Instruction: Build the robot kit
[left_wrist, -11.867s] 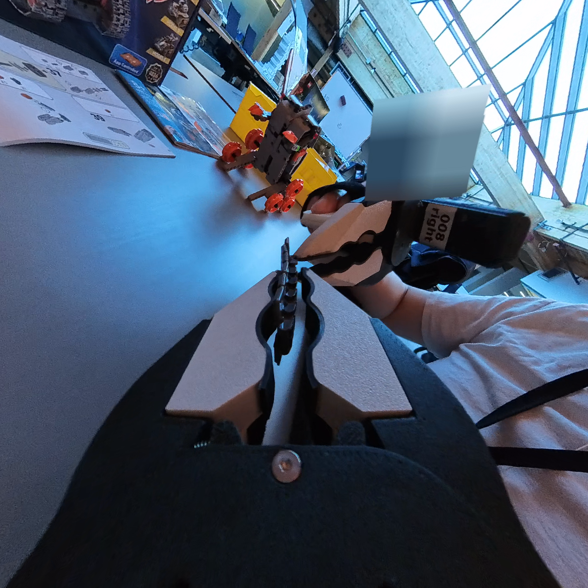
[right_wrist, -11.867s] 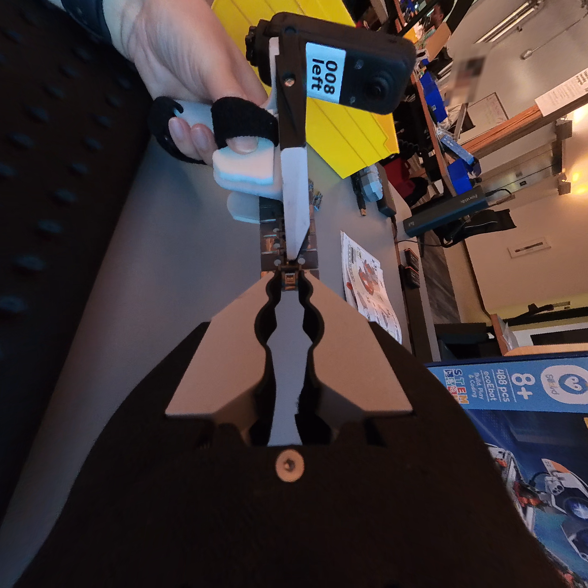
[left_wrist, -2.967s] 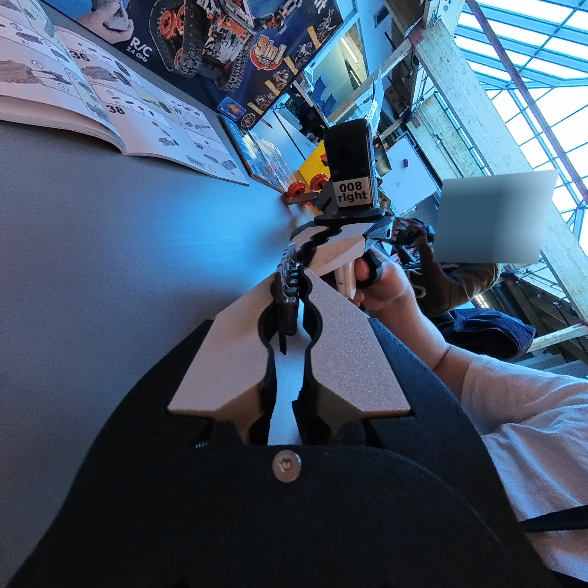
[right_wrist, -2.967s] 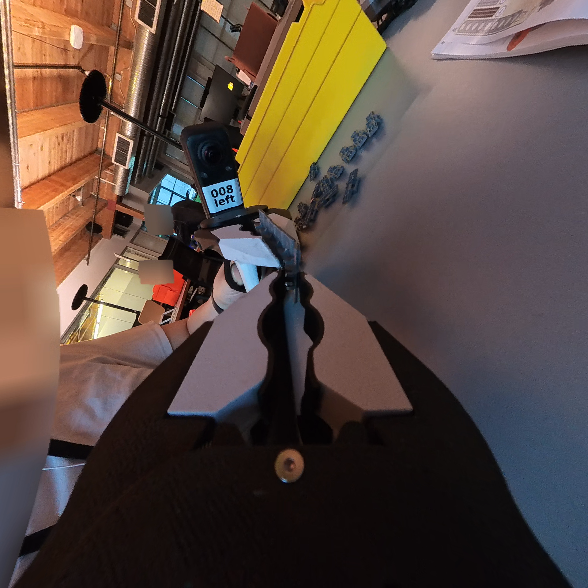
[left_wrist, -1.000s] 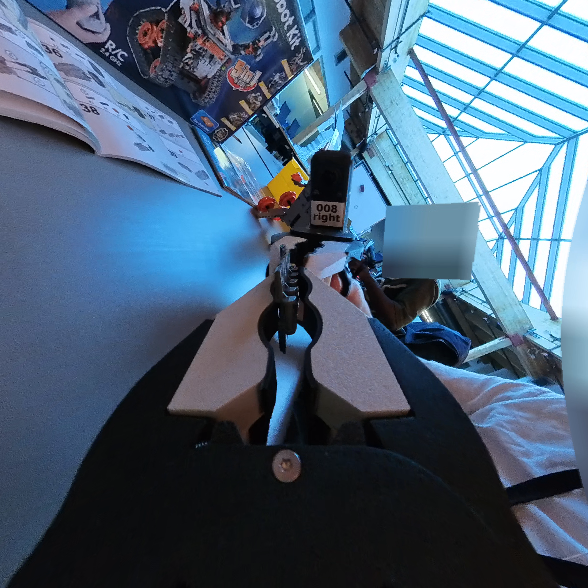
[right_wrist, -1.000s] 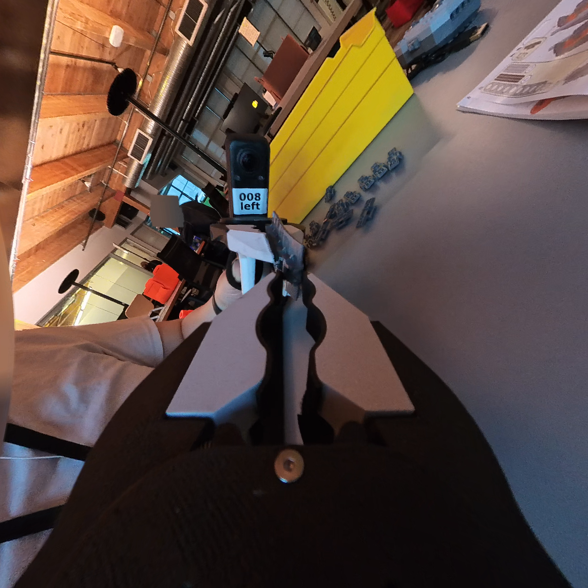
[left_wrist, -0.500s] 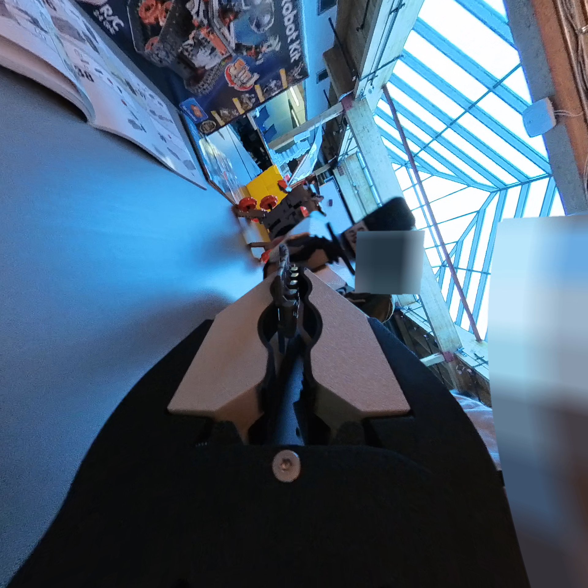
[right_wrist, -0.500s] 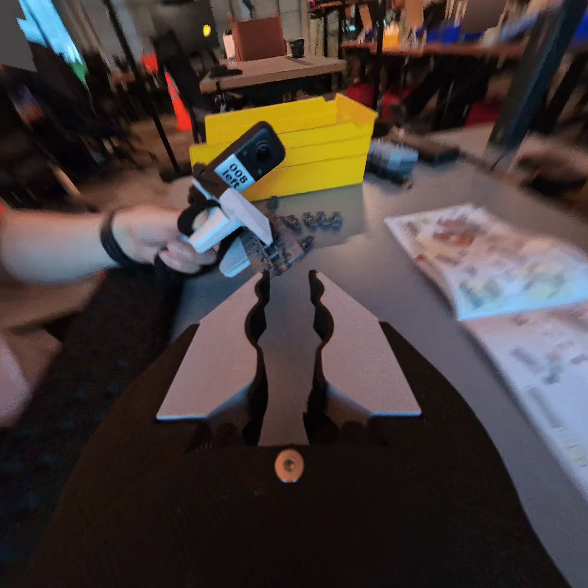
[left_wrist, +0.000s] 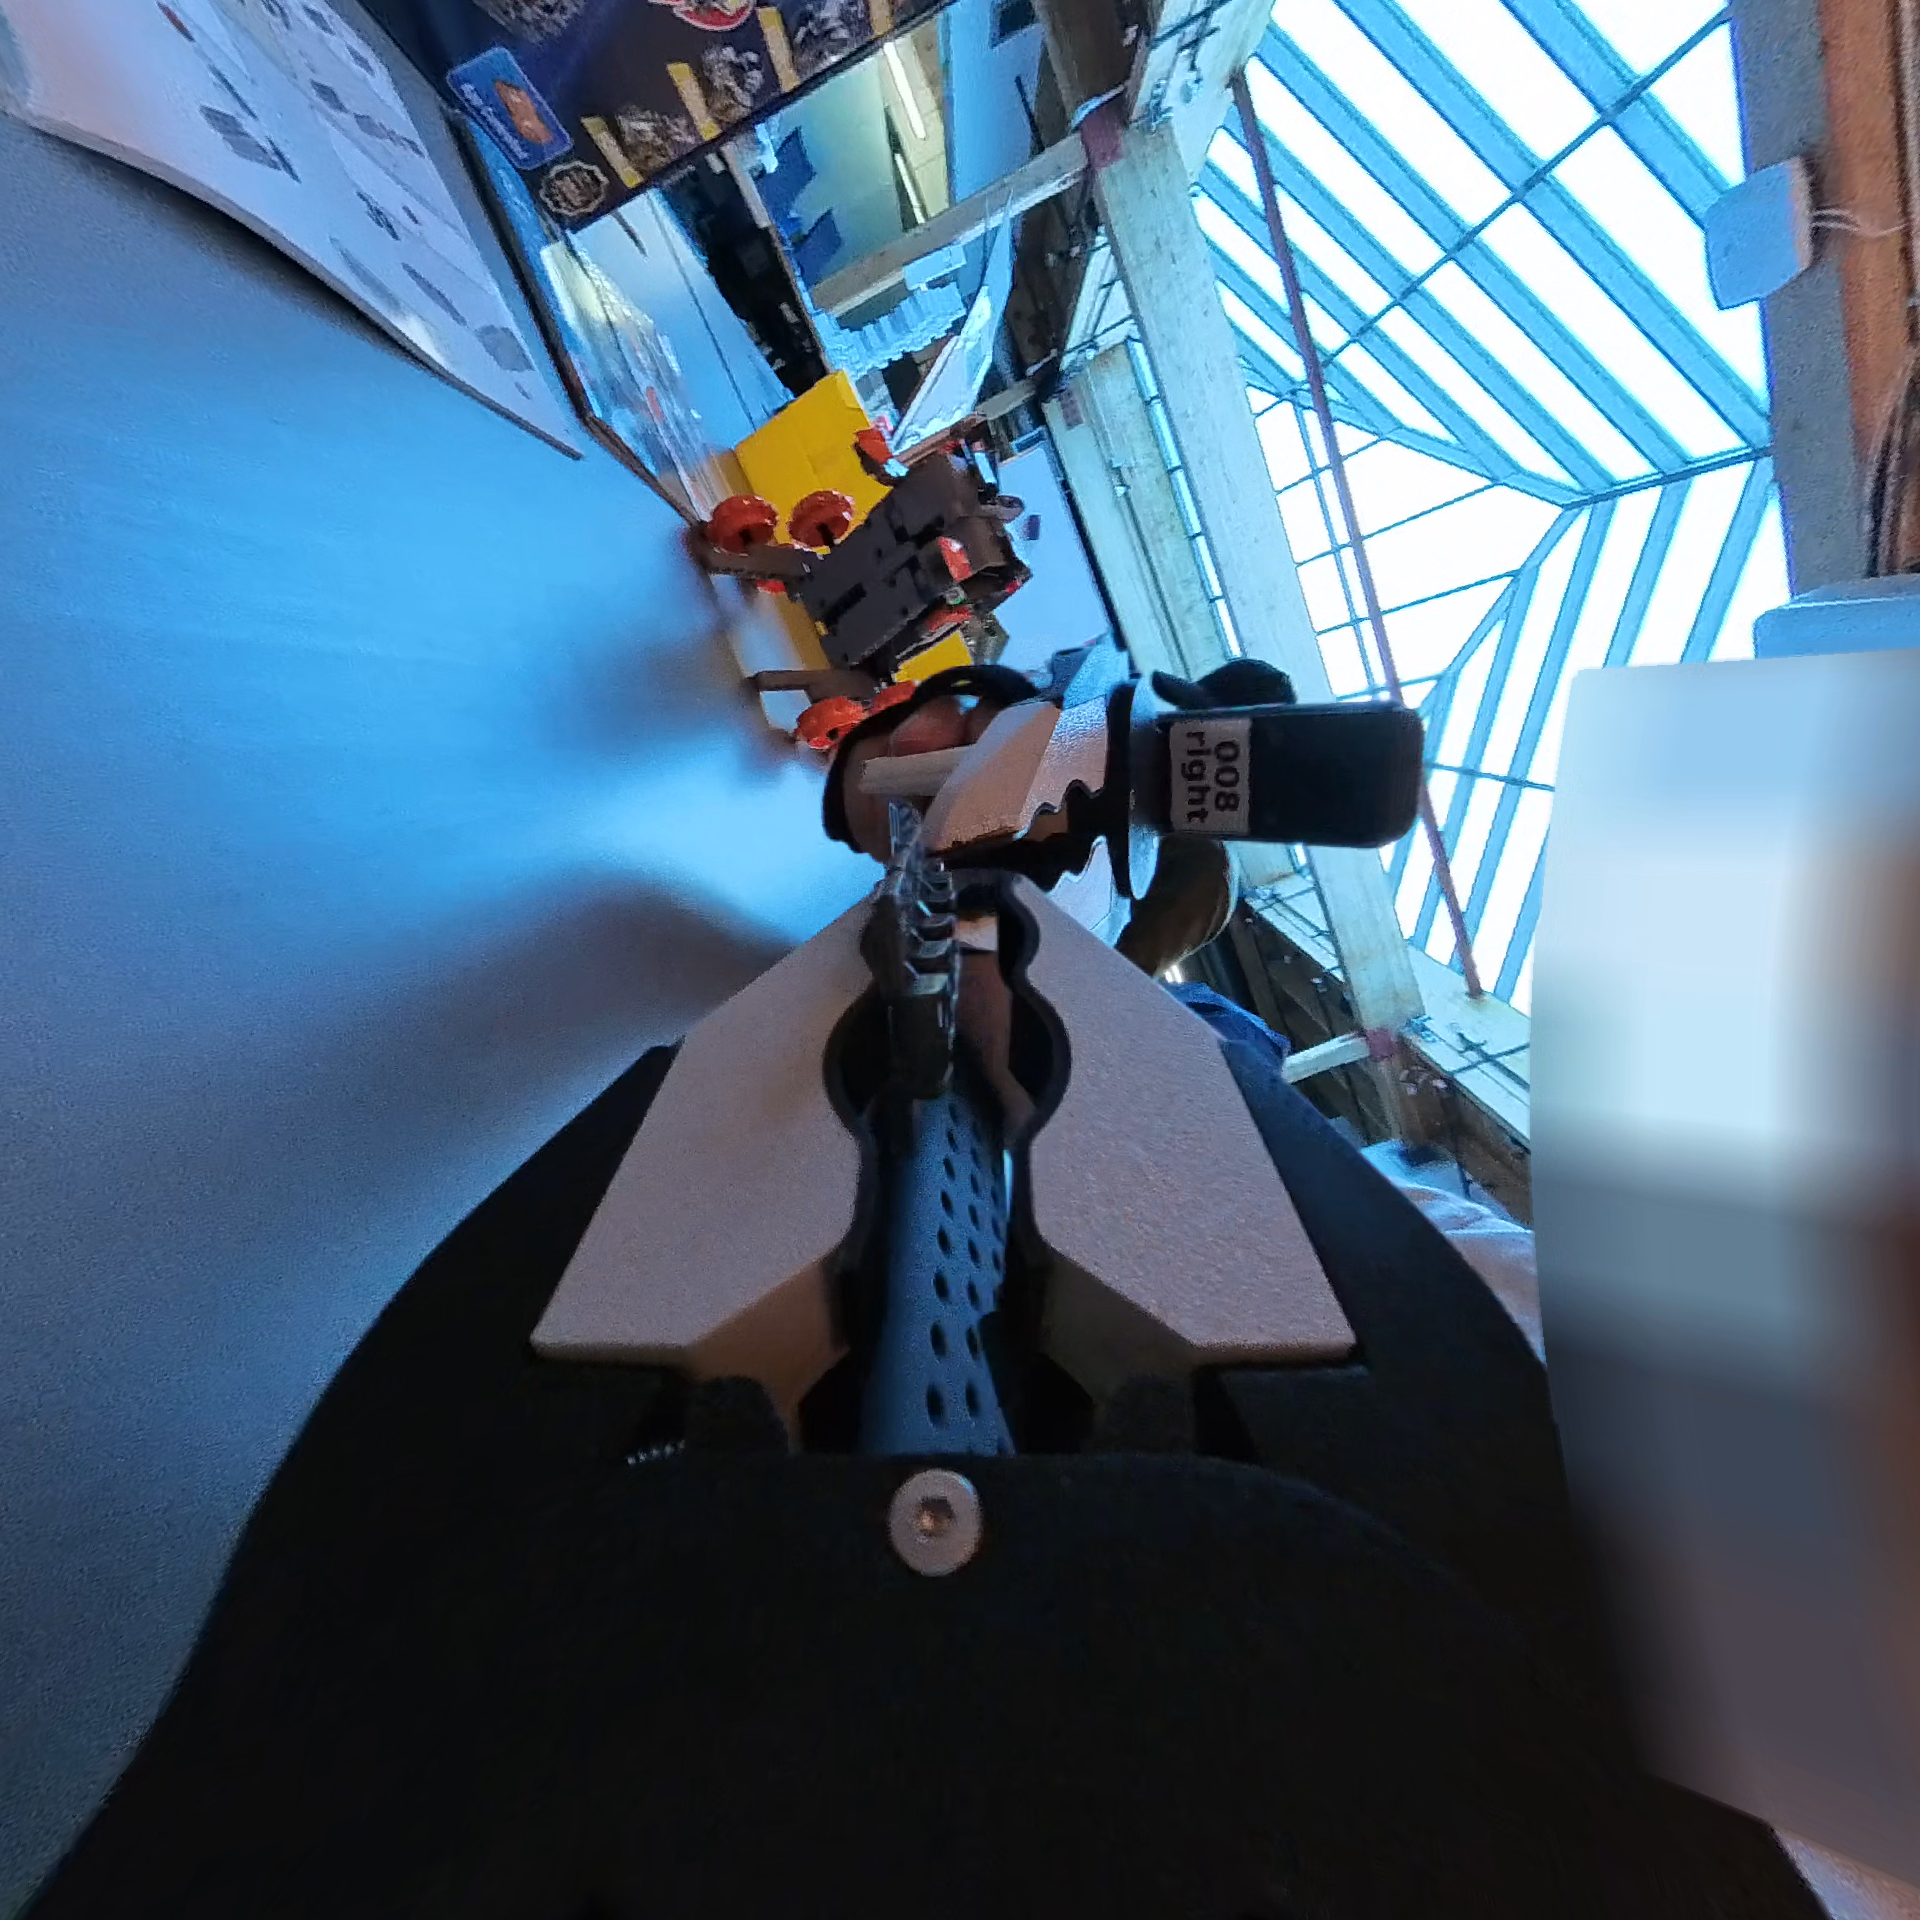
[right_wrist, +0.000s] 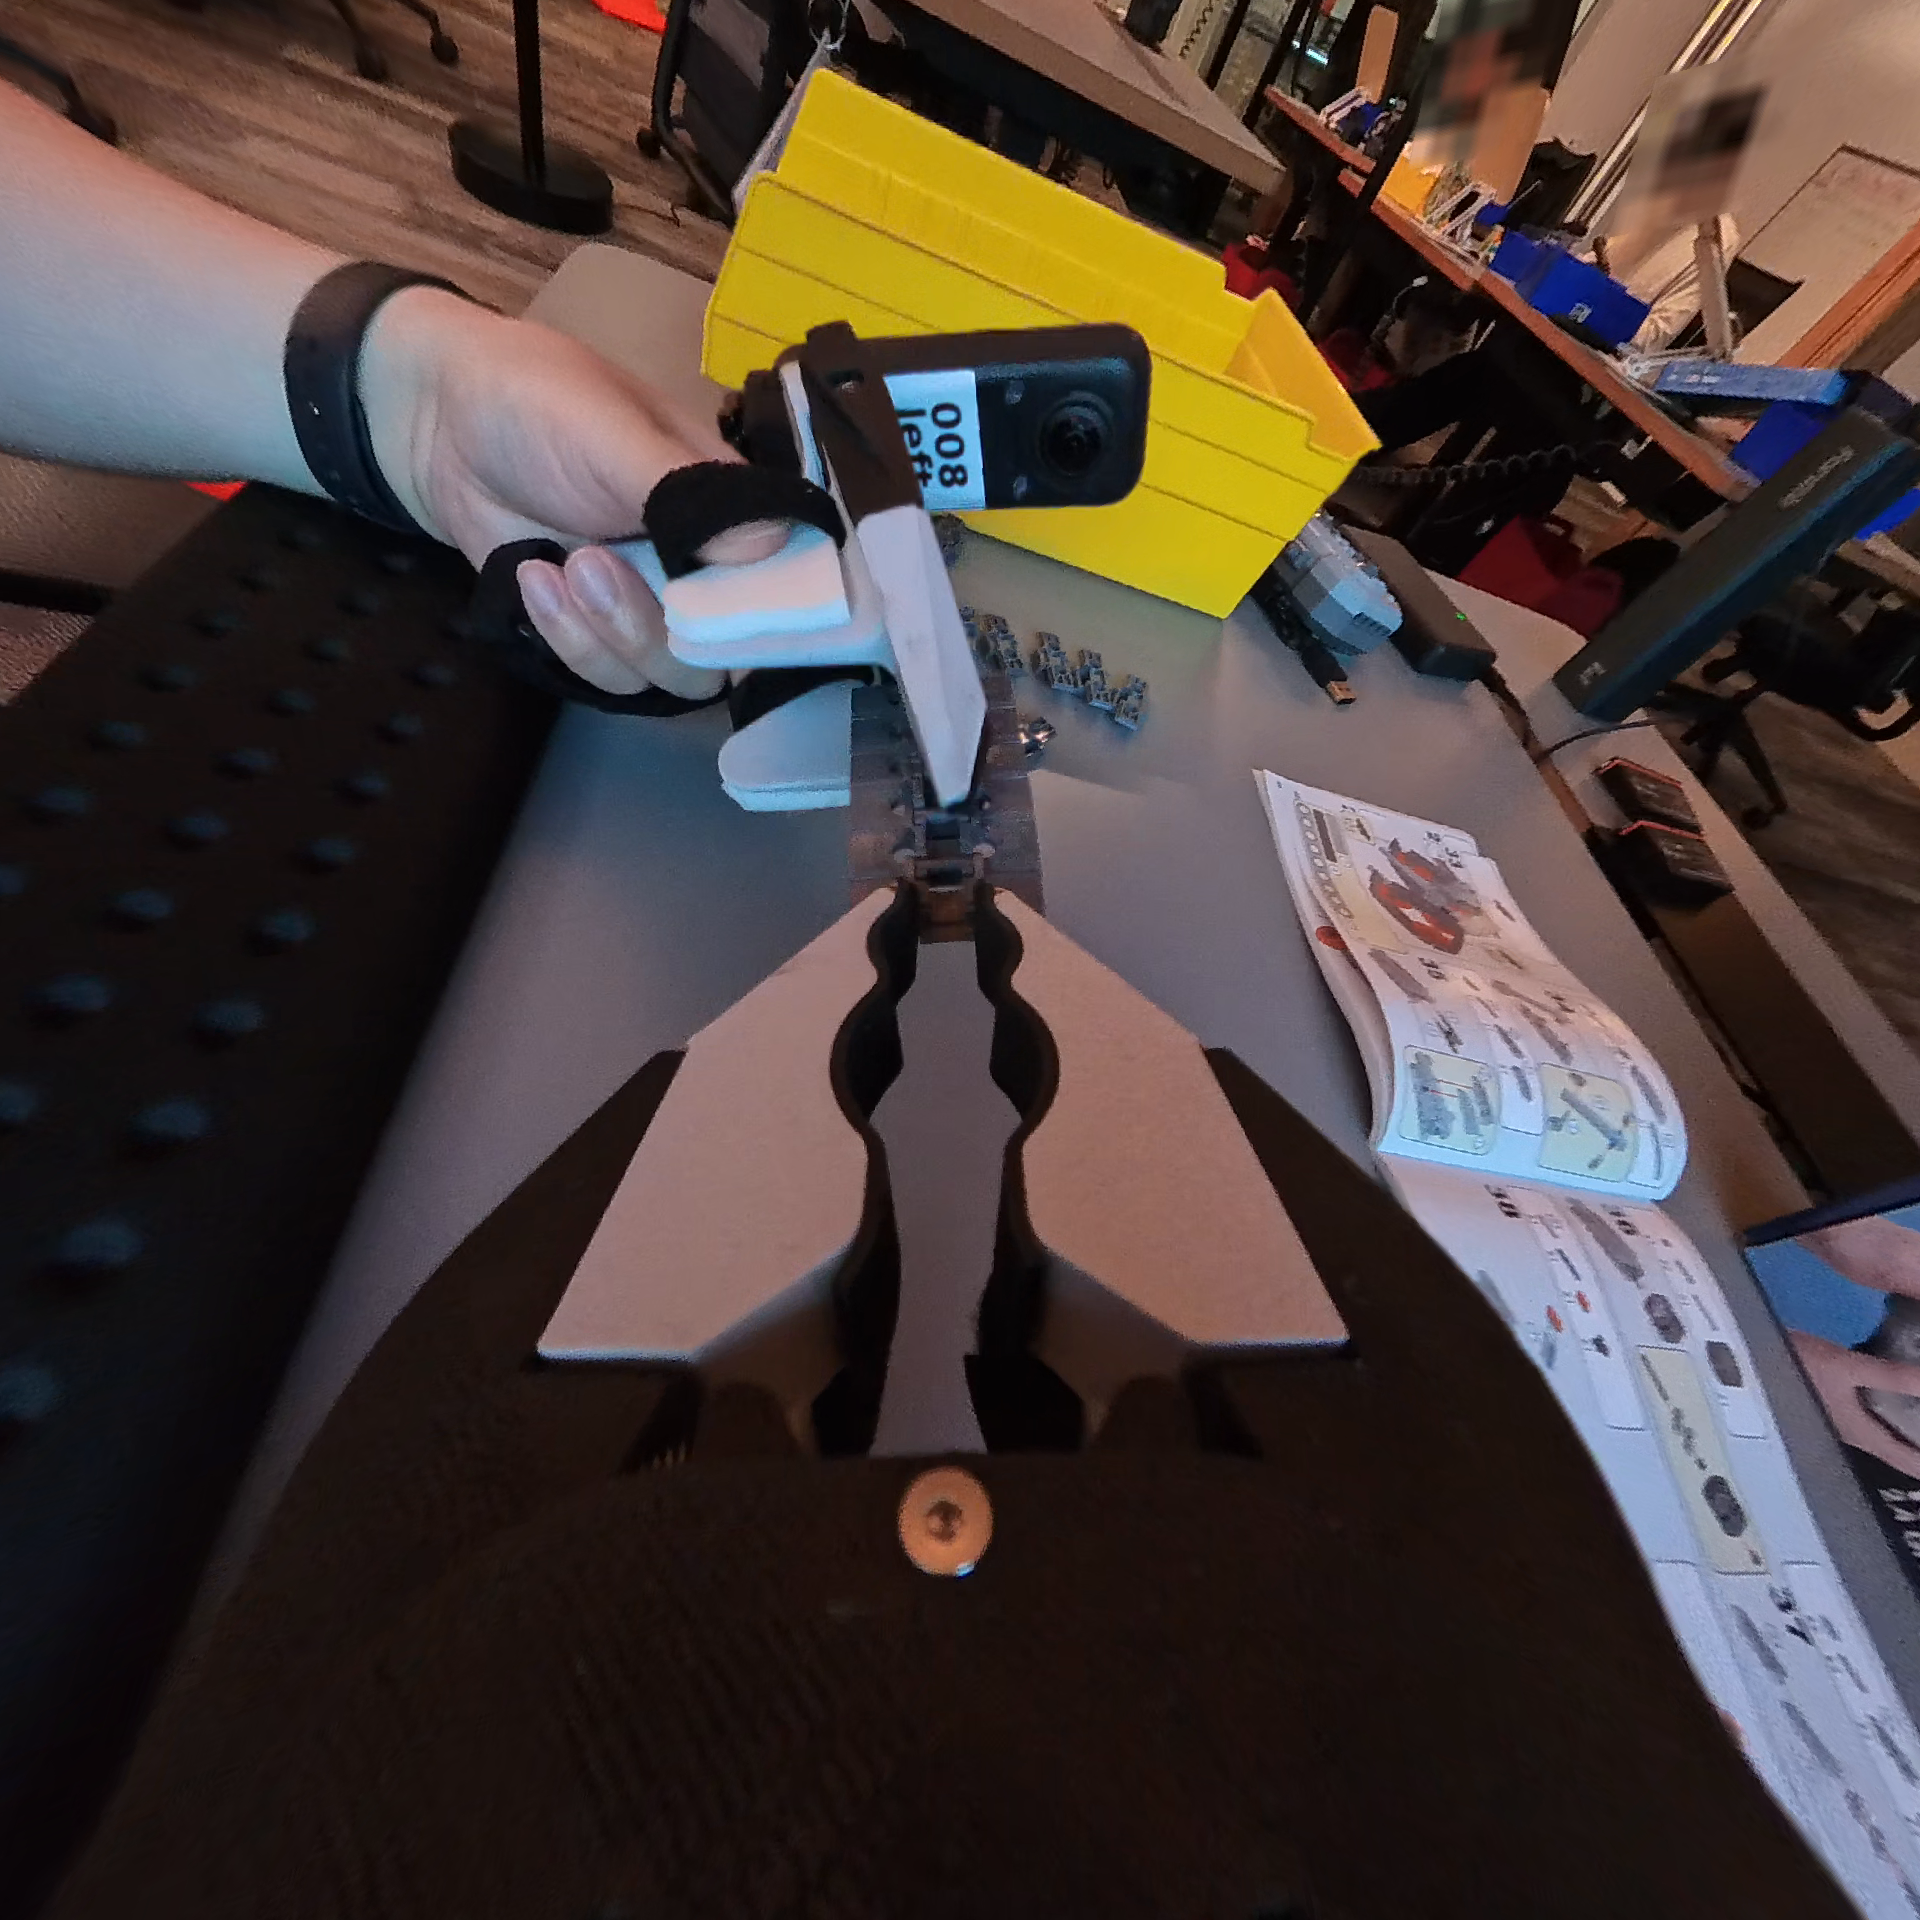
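A short strip of dark toy track links (left_wrist: 914, 997) stands upright between my two grippers above the grey table (left_wrist: 312, 831). My left gripper (left_wrist: 935, 925) is shut on the strip, which runs along its jaws. My right gripper (right_wrist: 943, 902) is shut on the link at the strip's (right_wrist: 1013, 831) near end. In the right wrist view the left gripper (right_wrist: 951, 795), held by a hand, comes down onto the strip from above. In the left wrist view the right gripper (left_wrist: 930, 847) meets the strip's far end from the right.
A yellow bin (right_wrist: 1039, 343) stands at the back with loose track links (right_wrist: 1081, 675) in front of it. A dark toy vehicle with orange wheels (left_wrist: 883, 582) sits by the bin. An open instruction booklet (right_wrist: 1486, 1039) lies to the right. A black perforated mat (right_wrist: 156, 831) lies to the left. The grippers are tip to tip, or close to it.
Half a second ago my right gripper was open and drawn back from the strip. Now it is closed on the strip's end. My left gripper has kept its hold and tilted.
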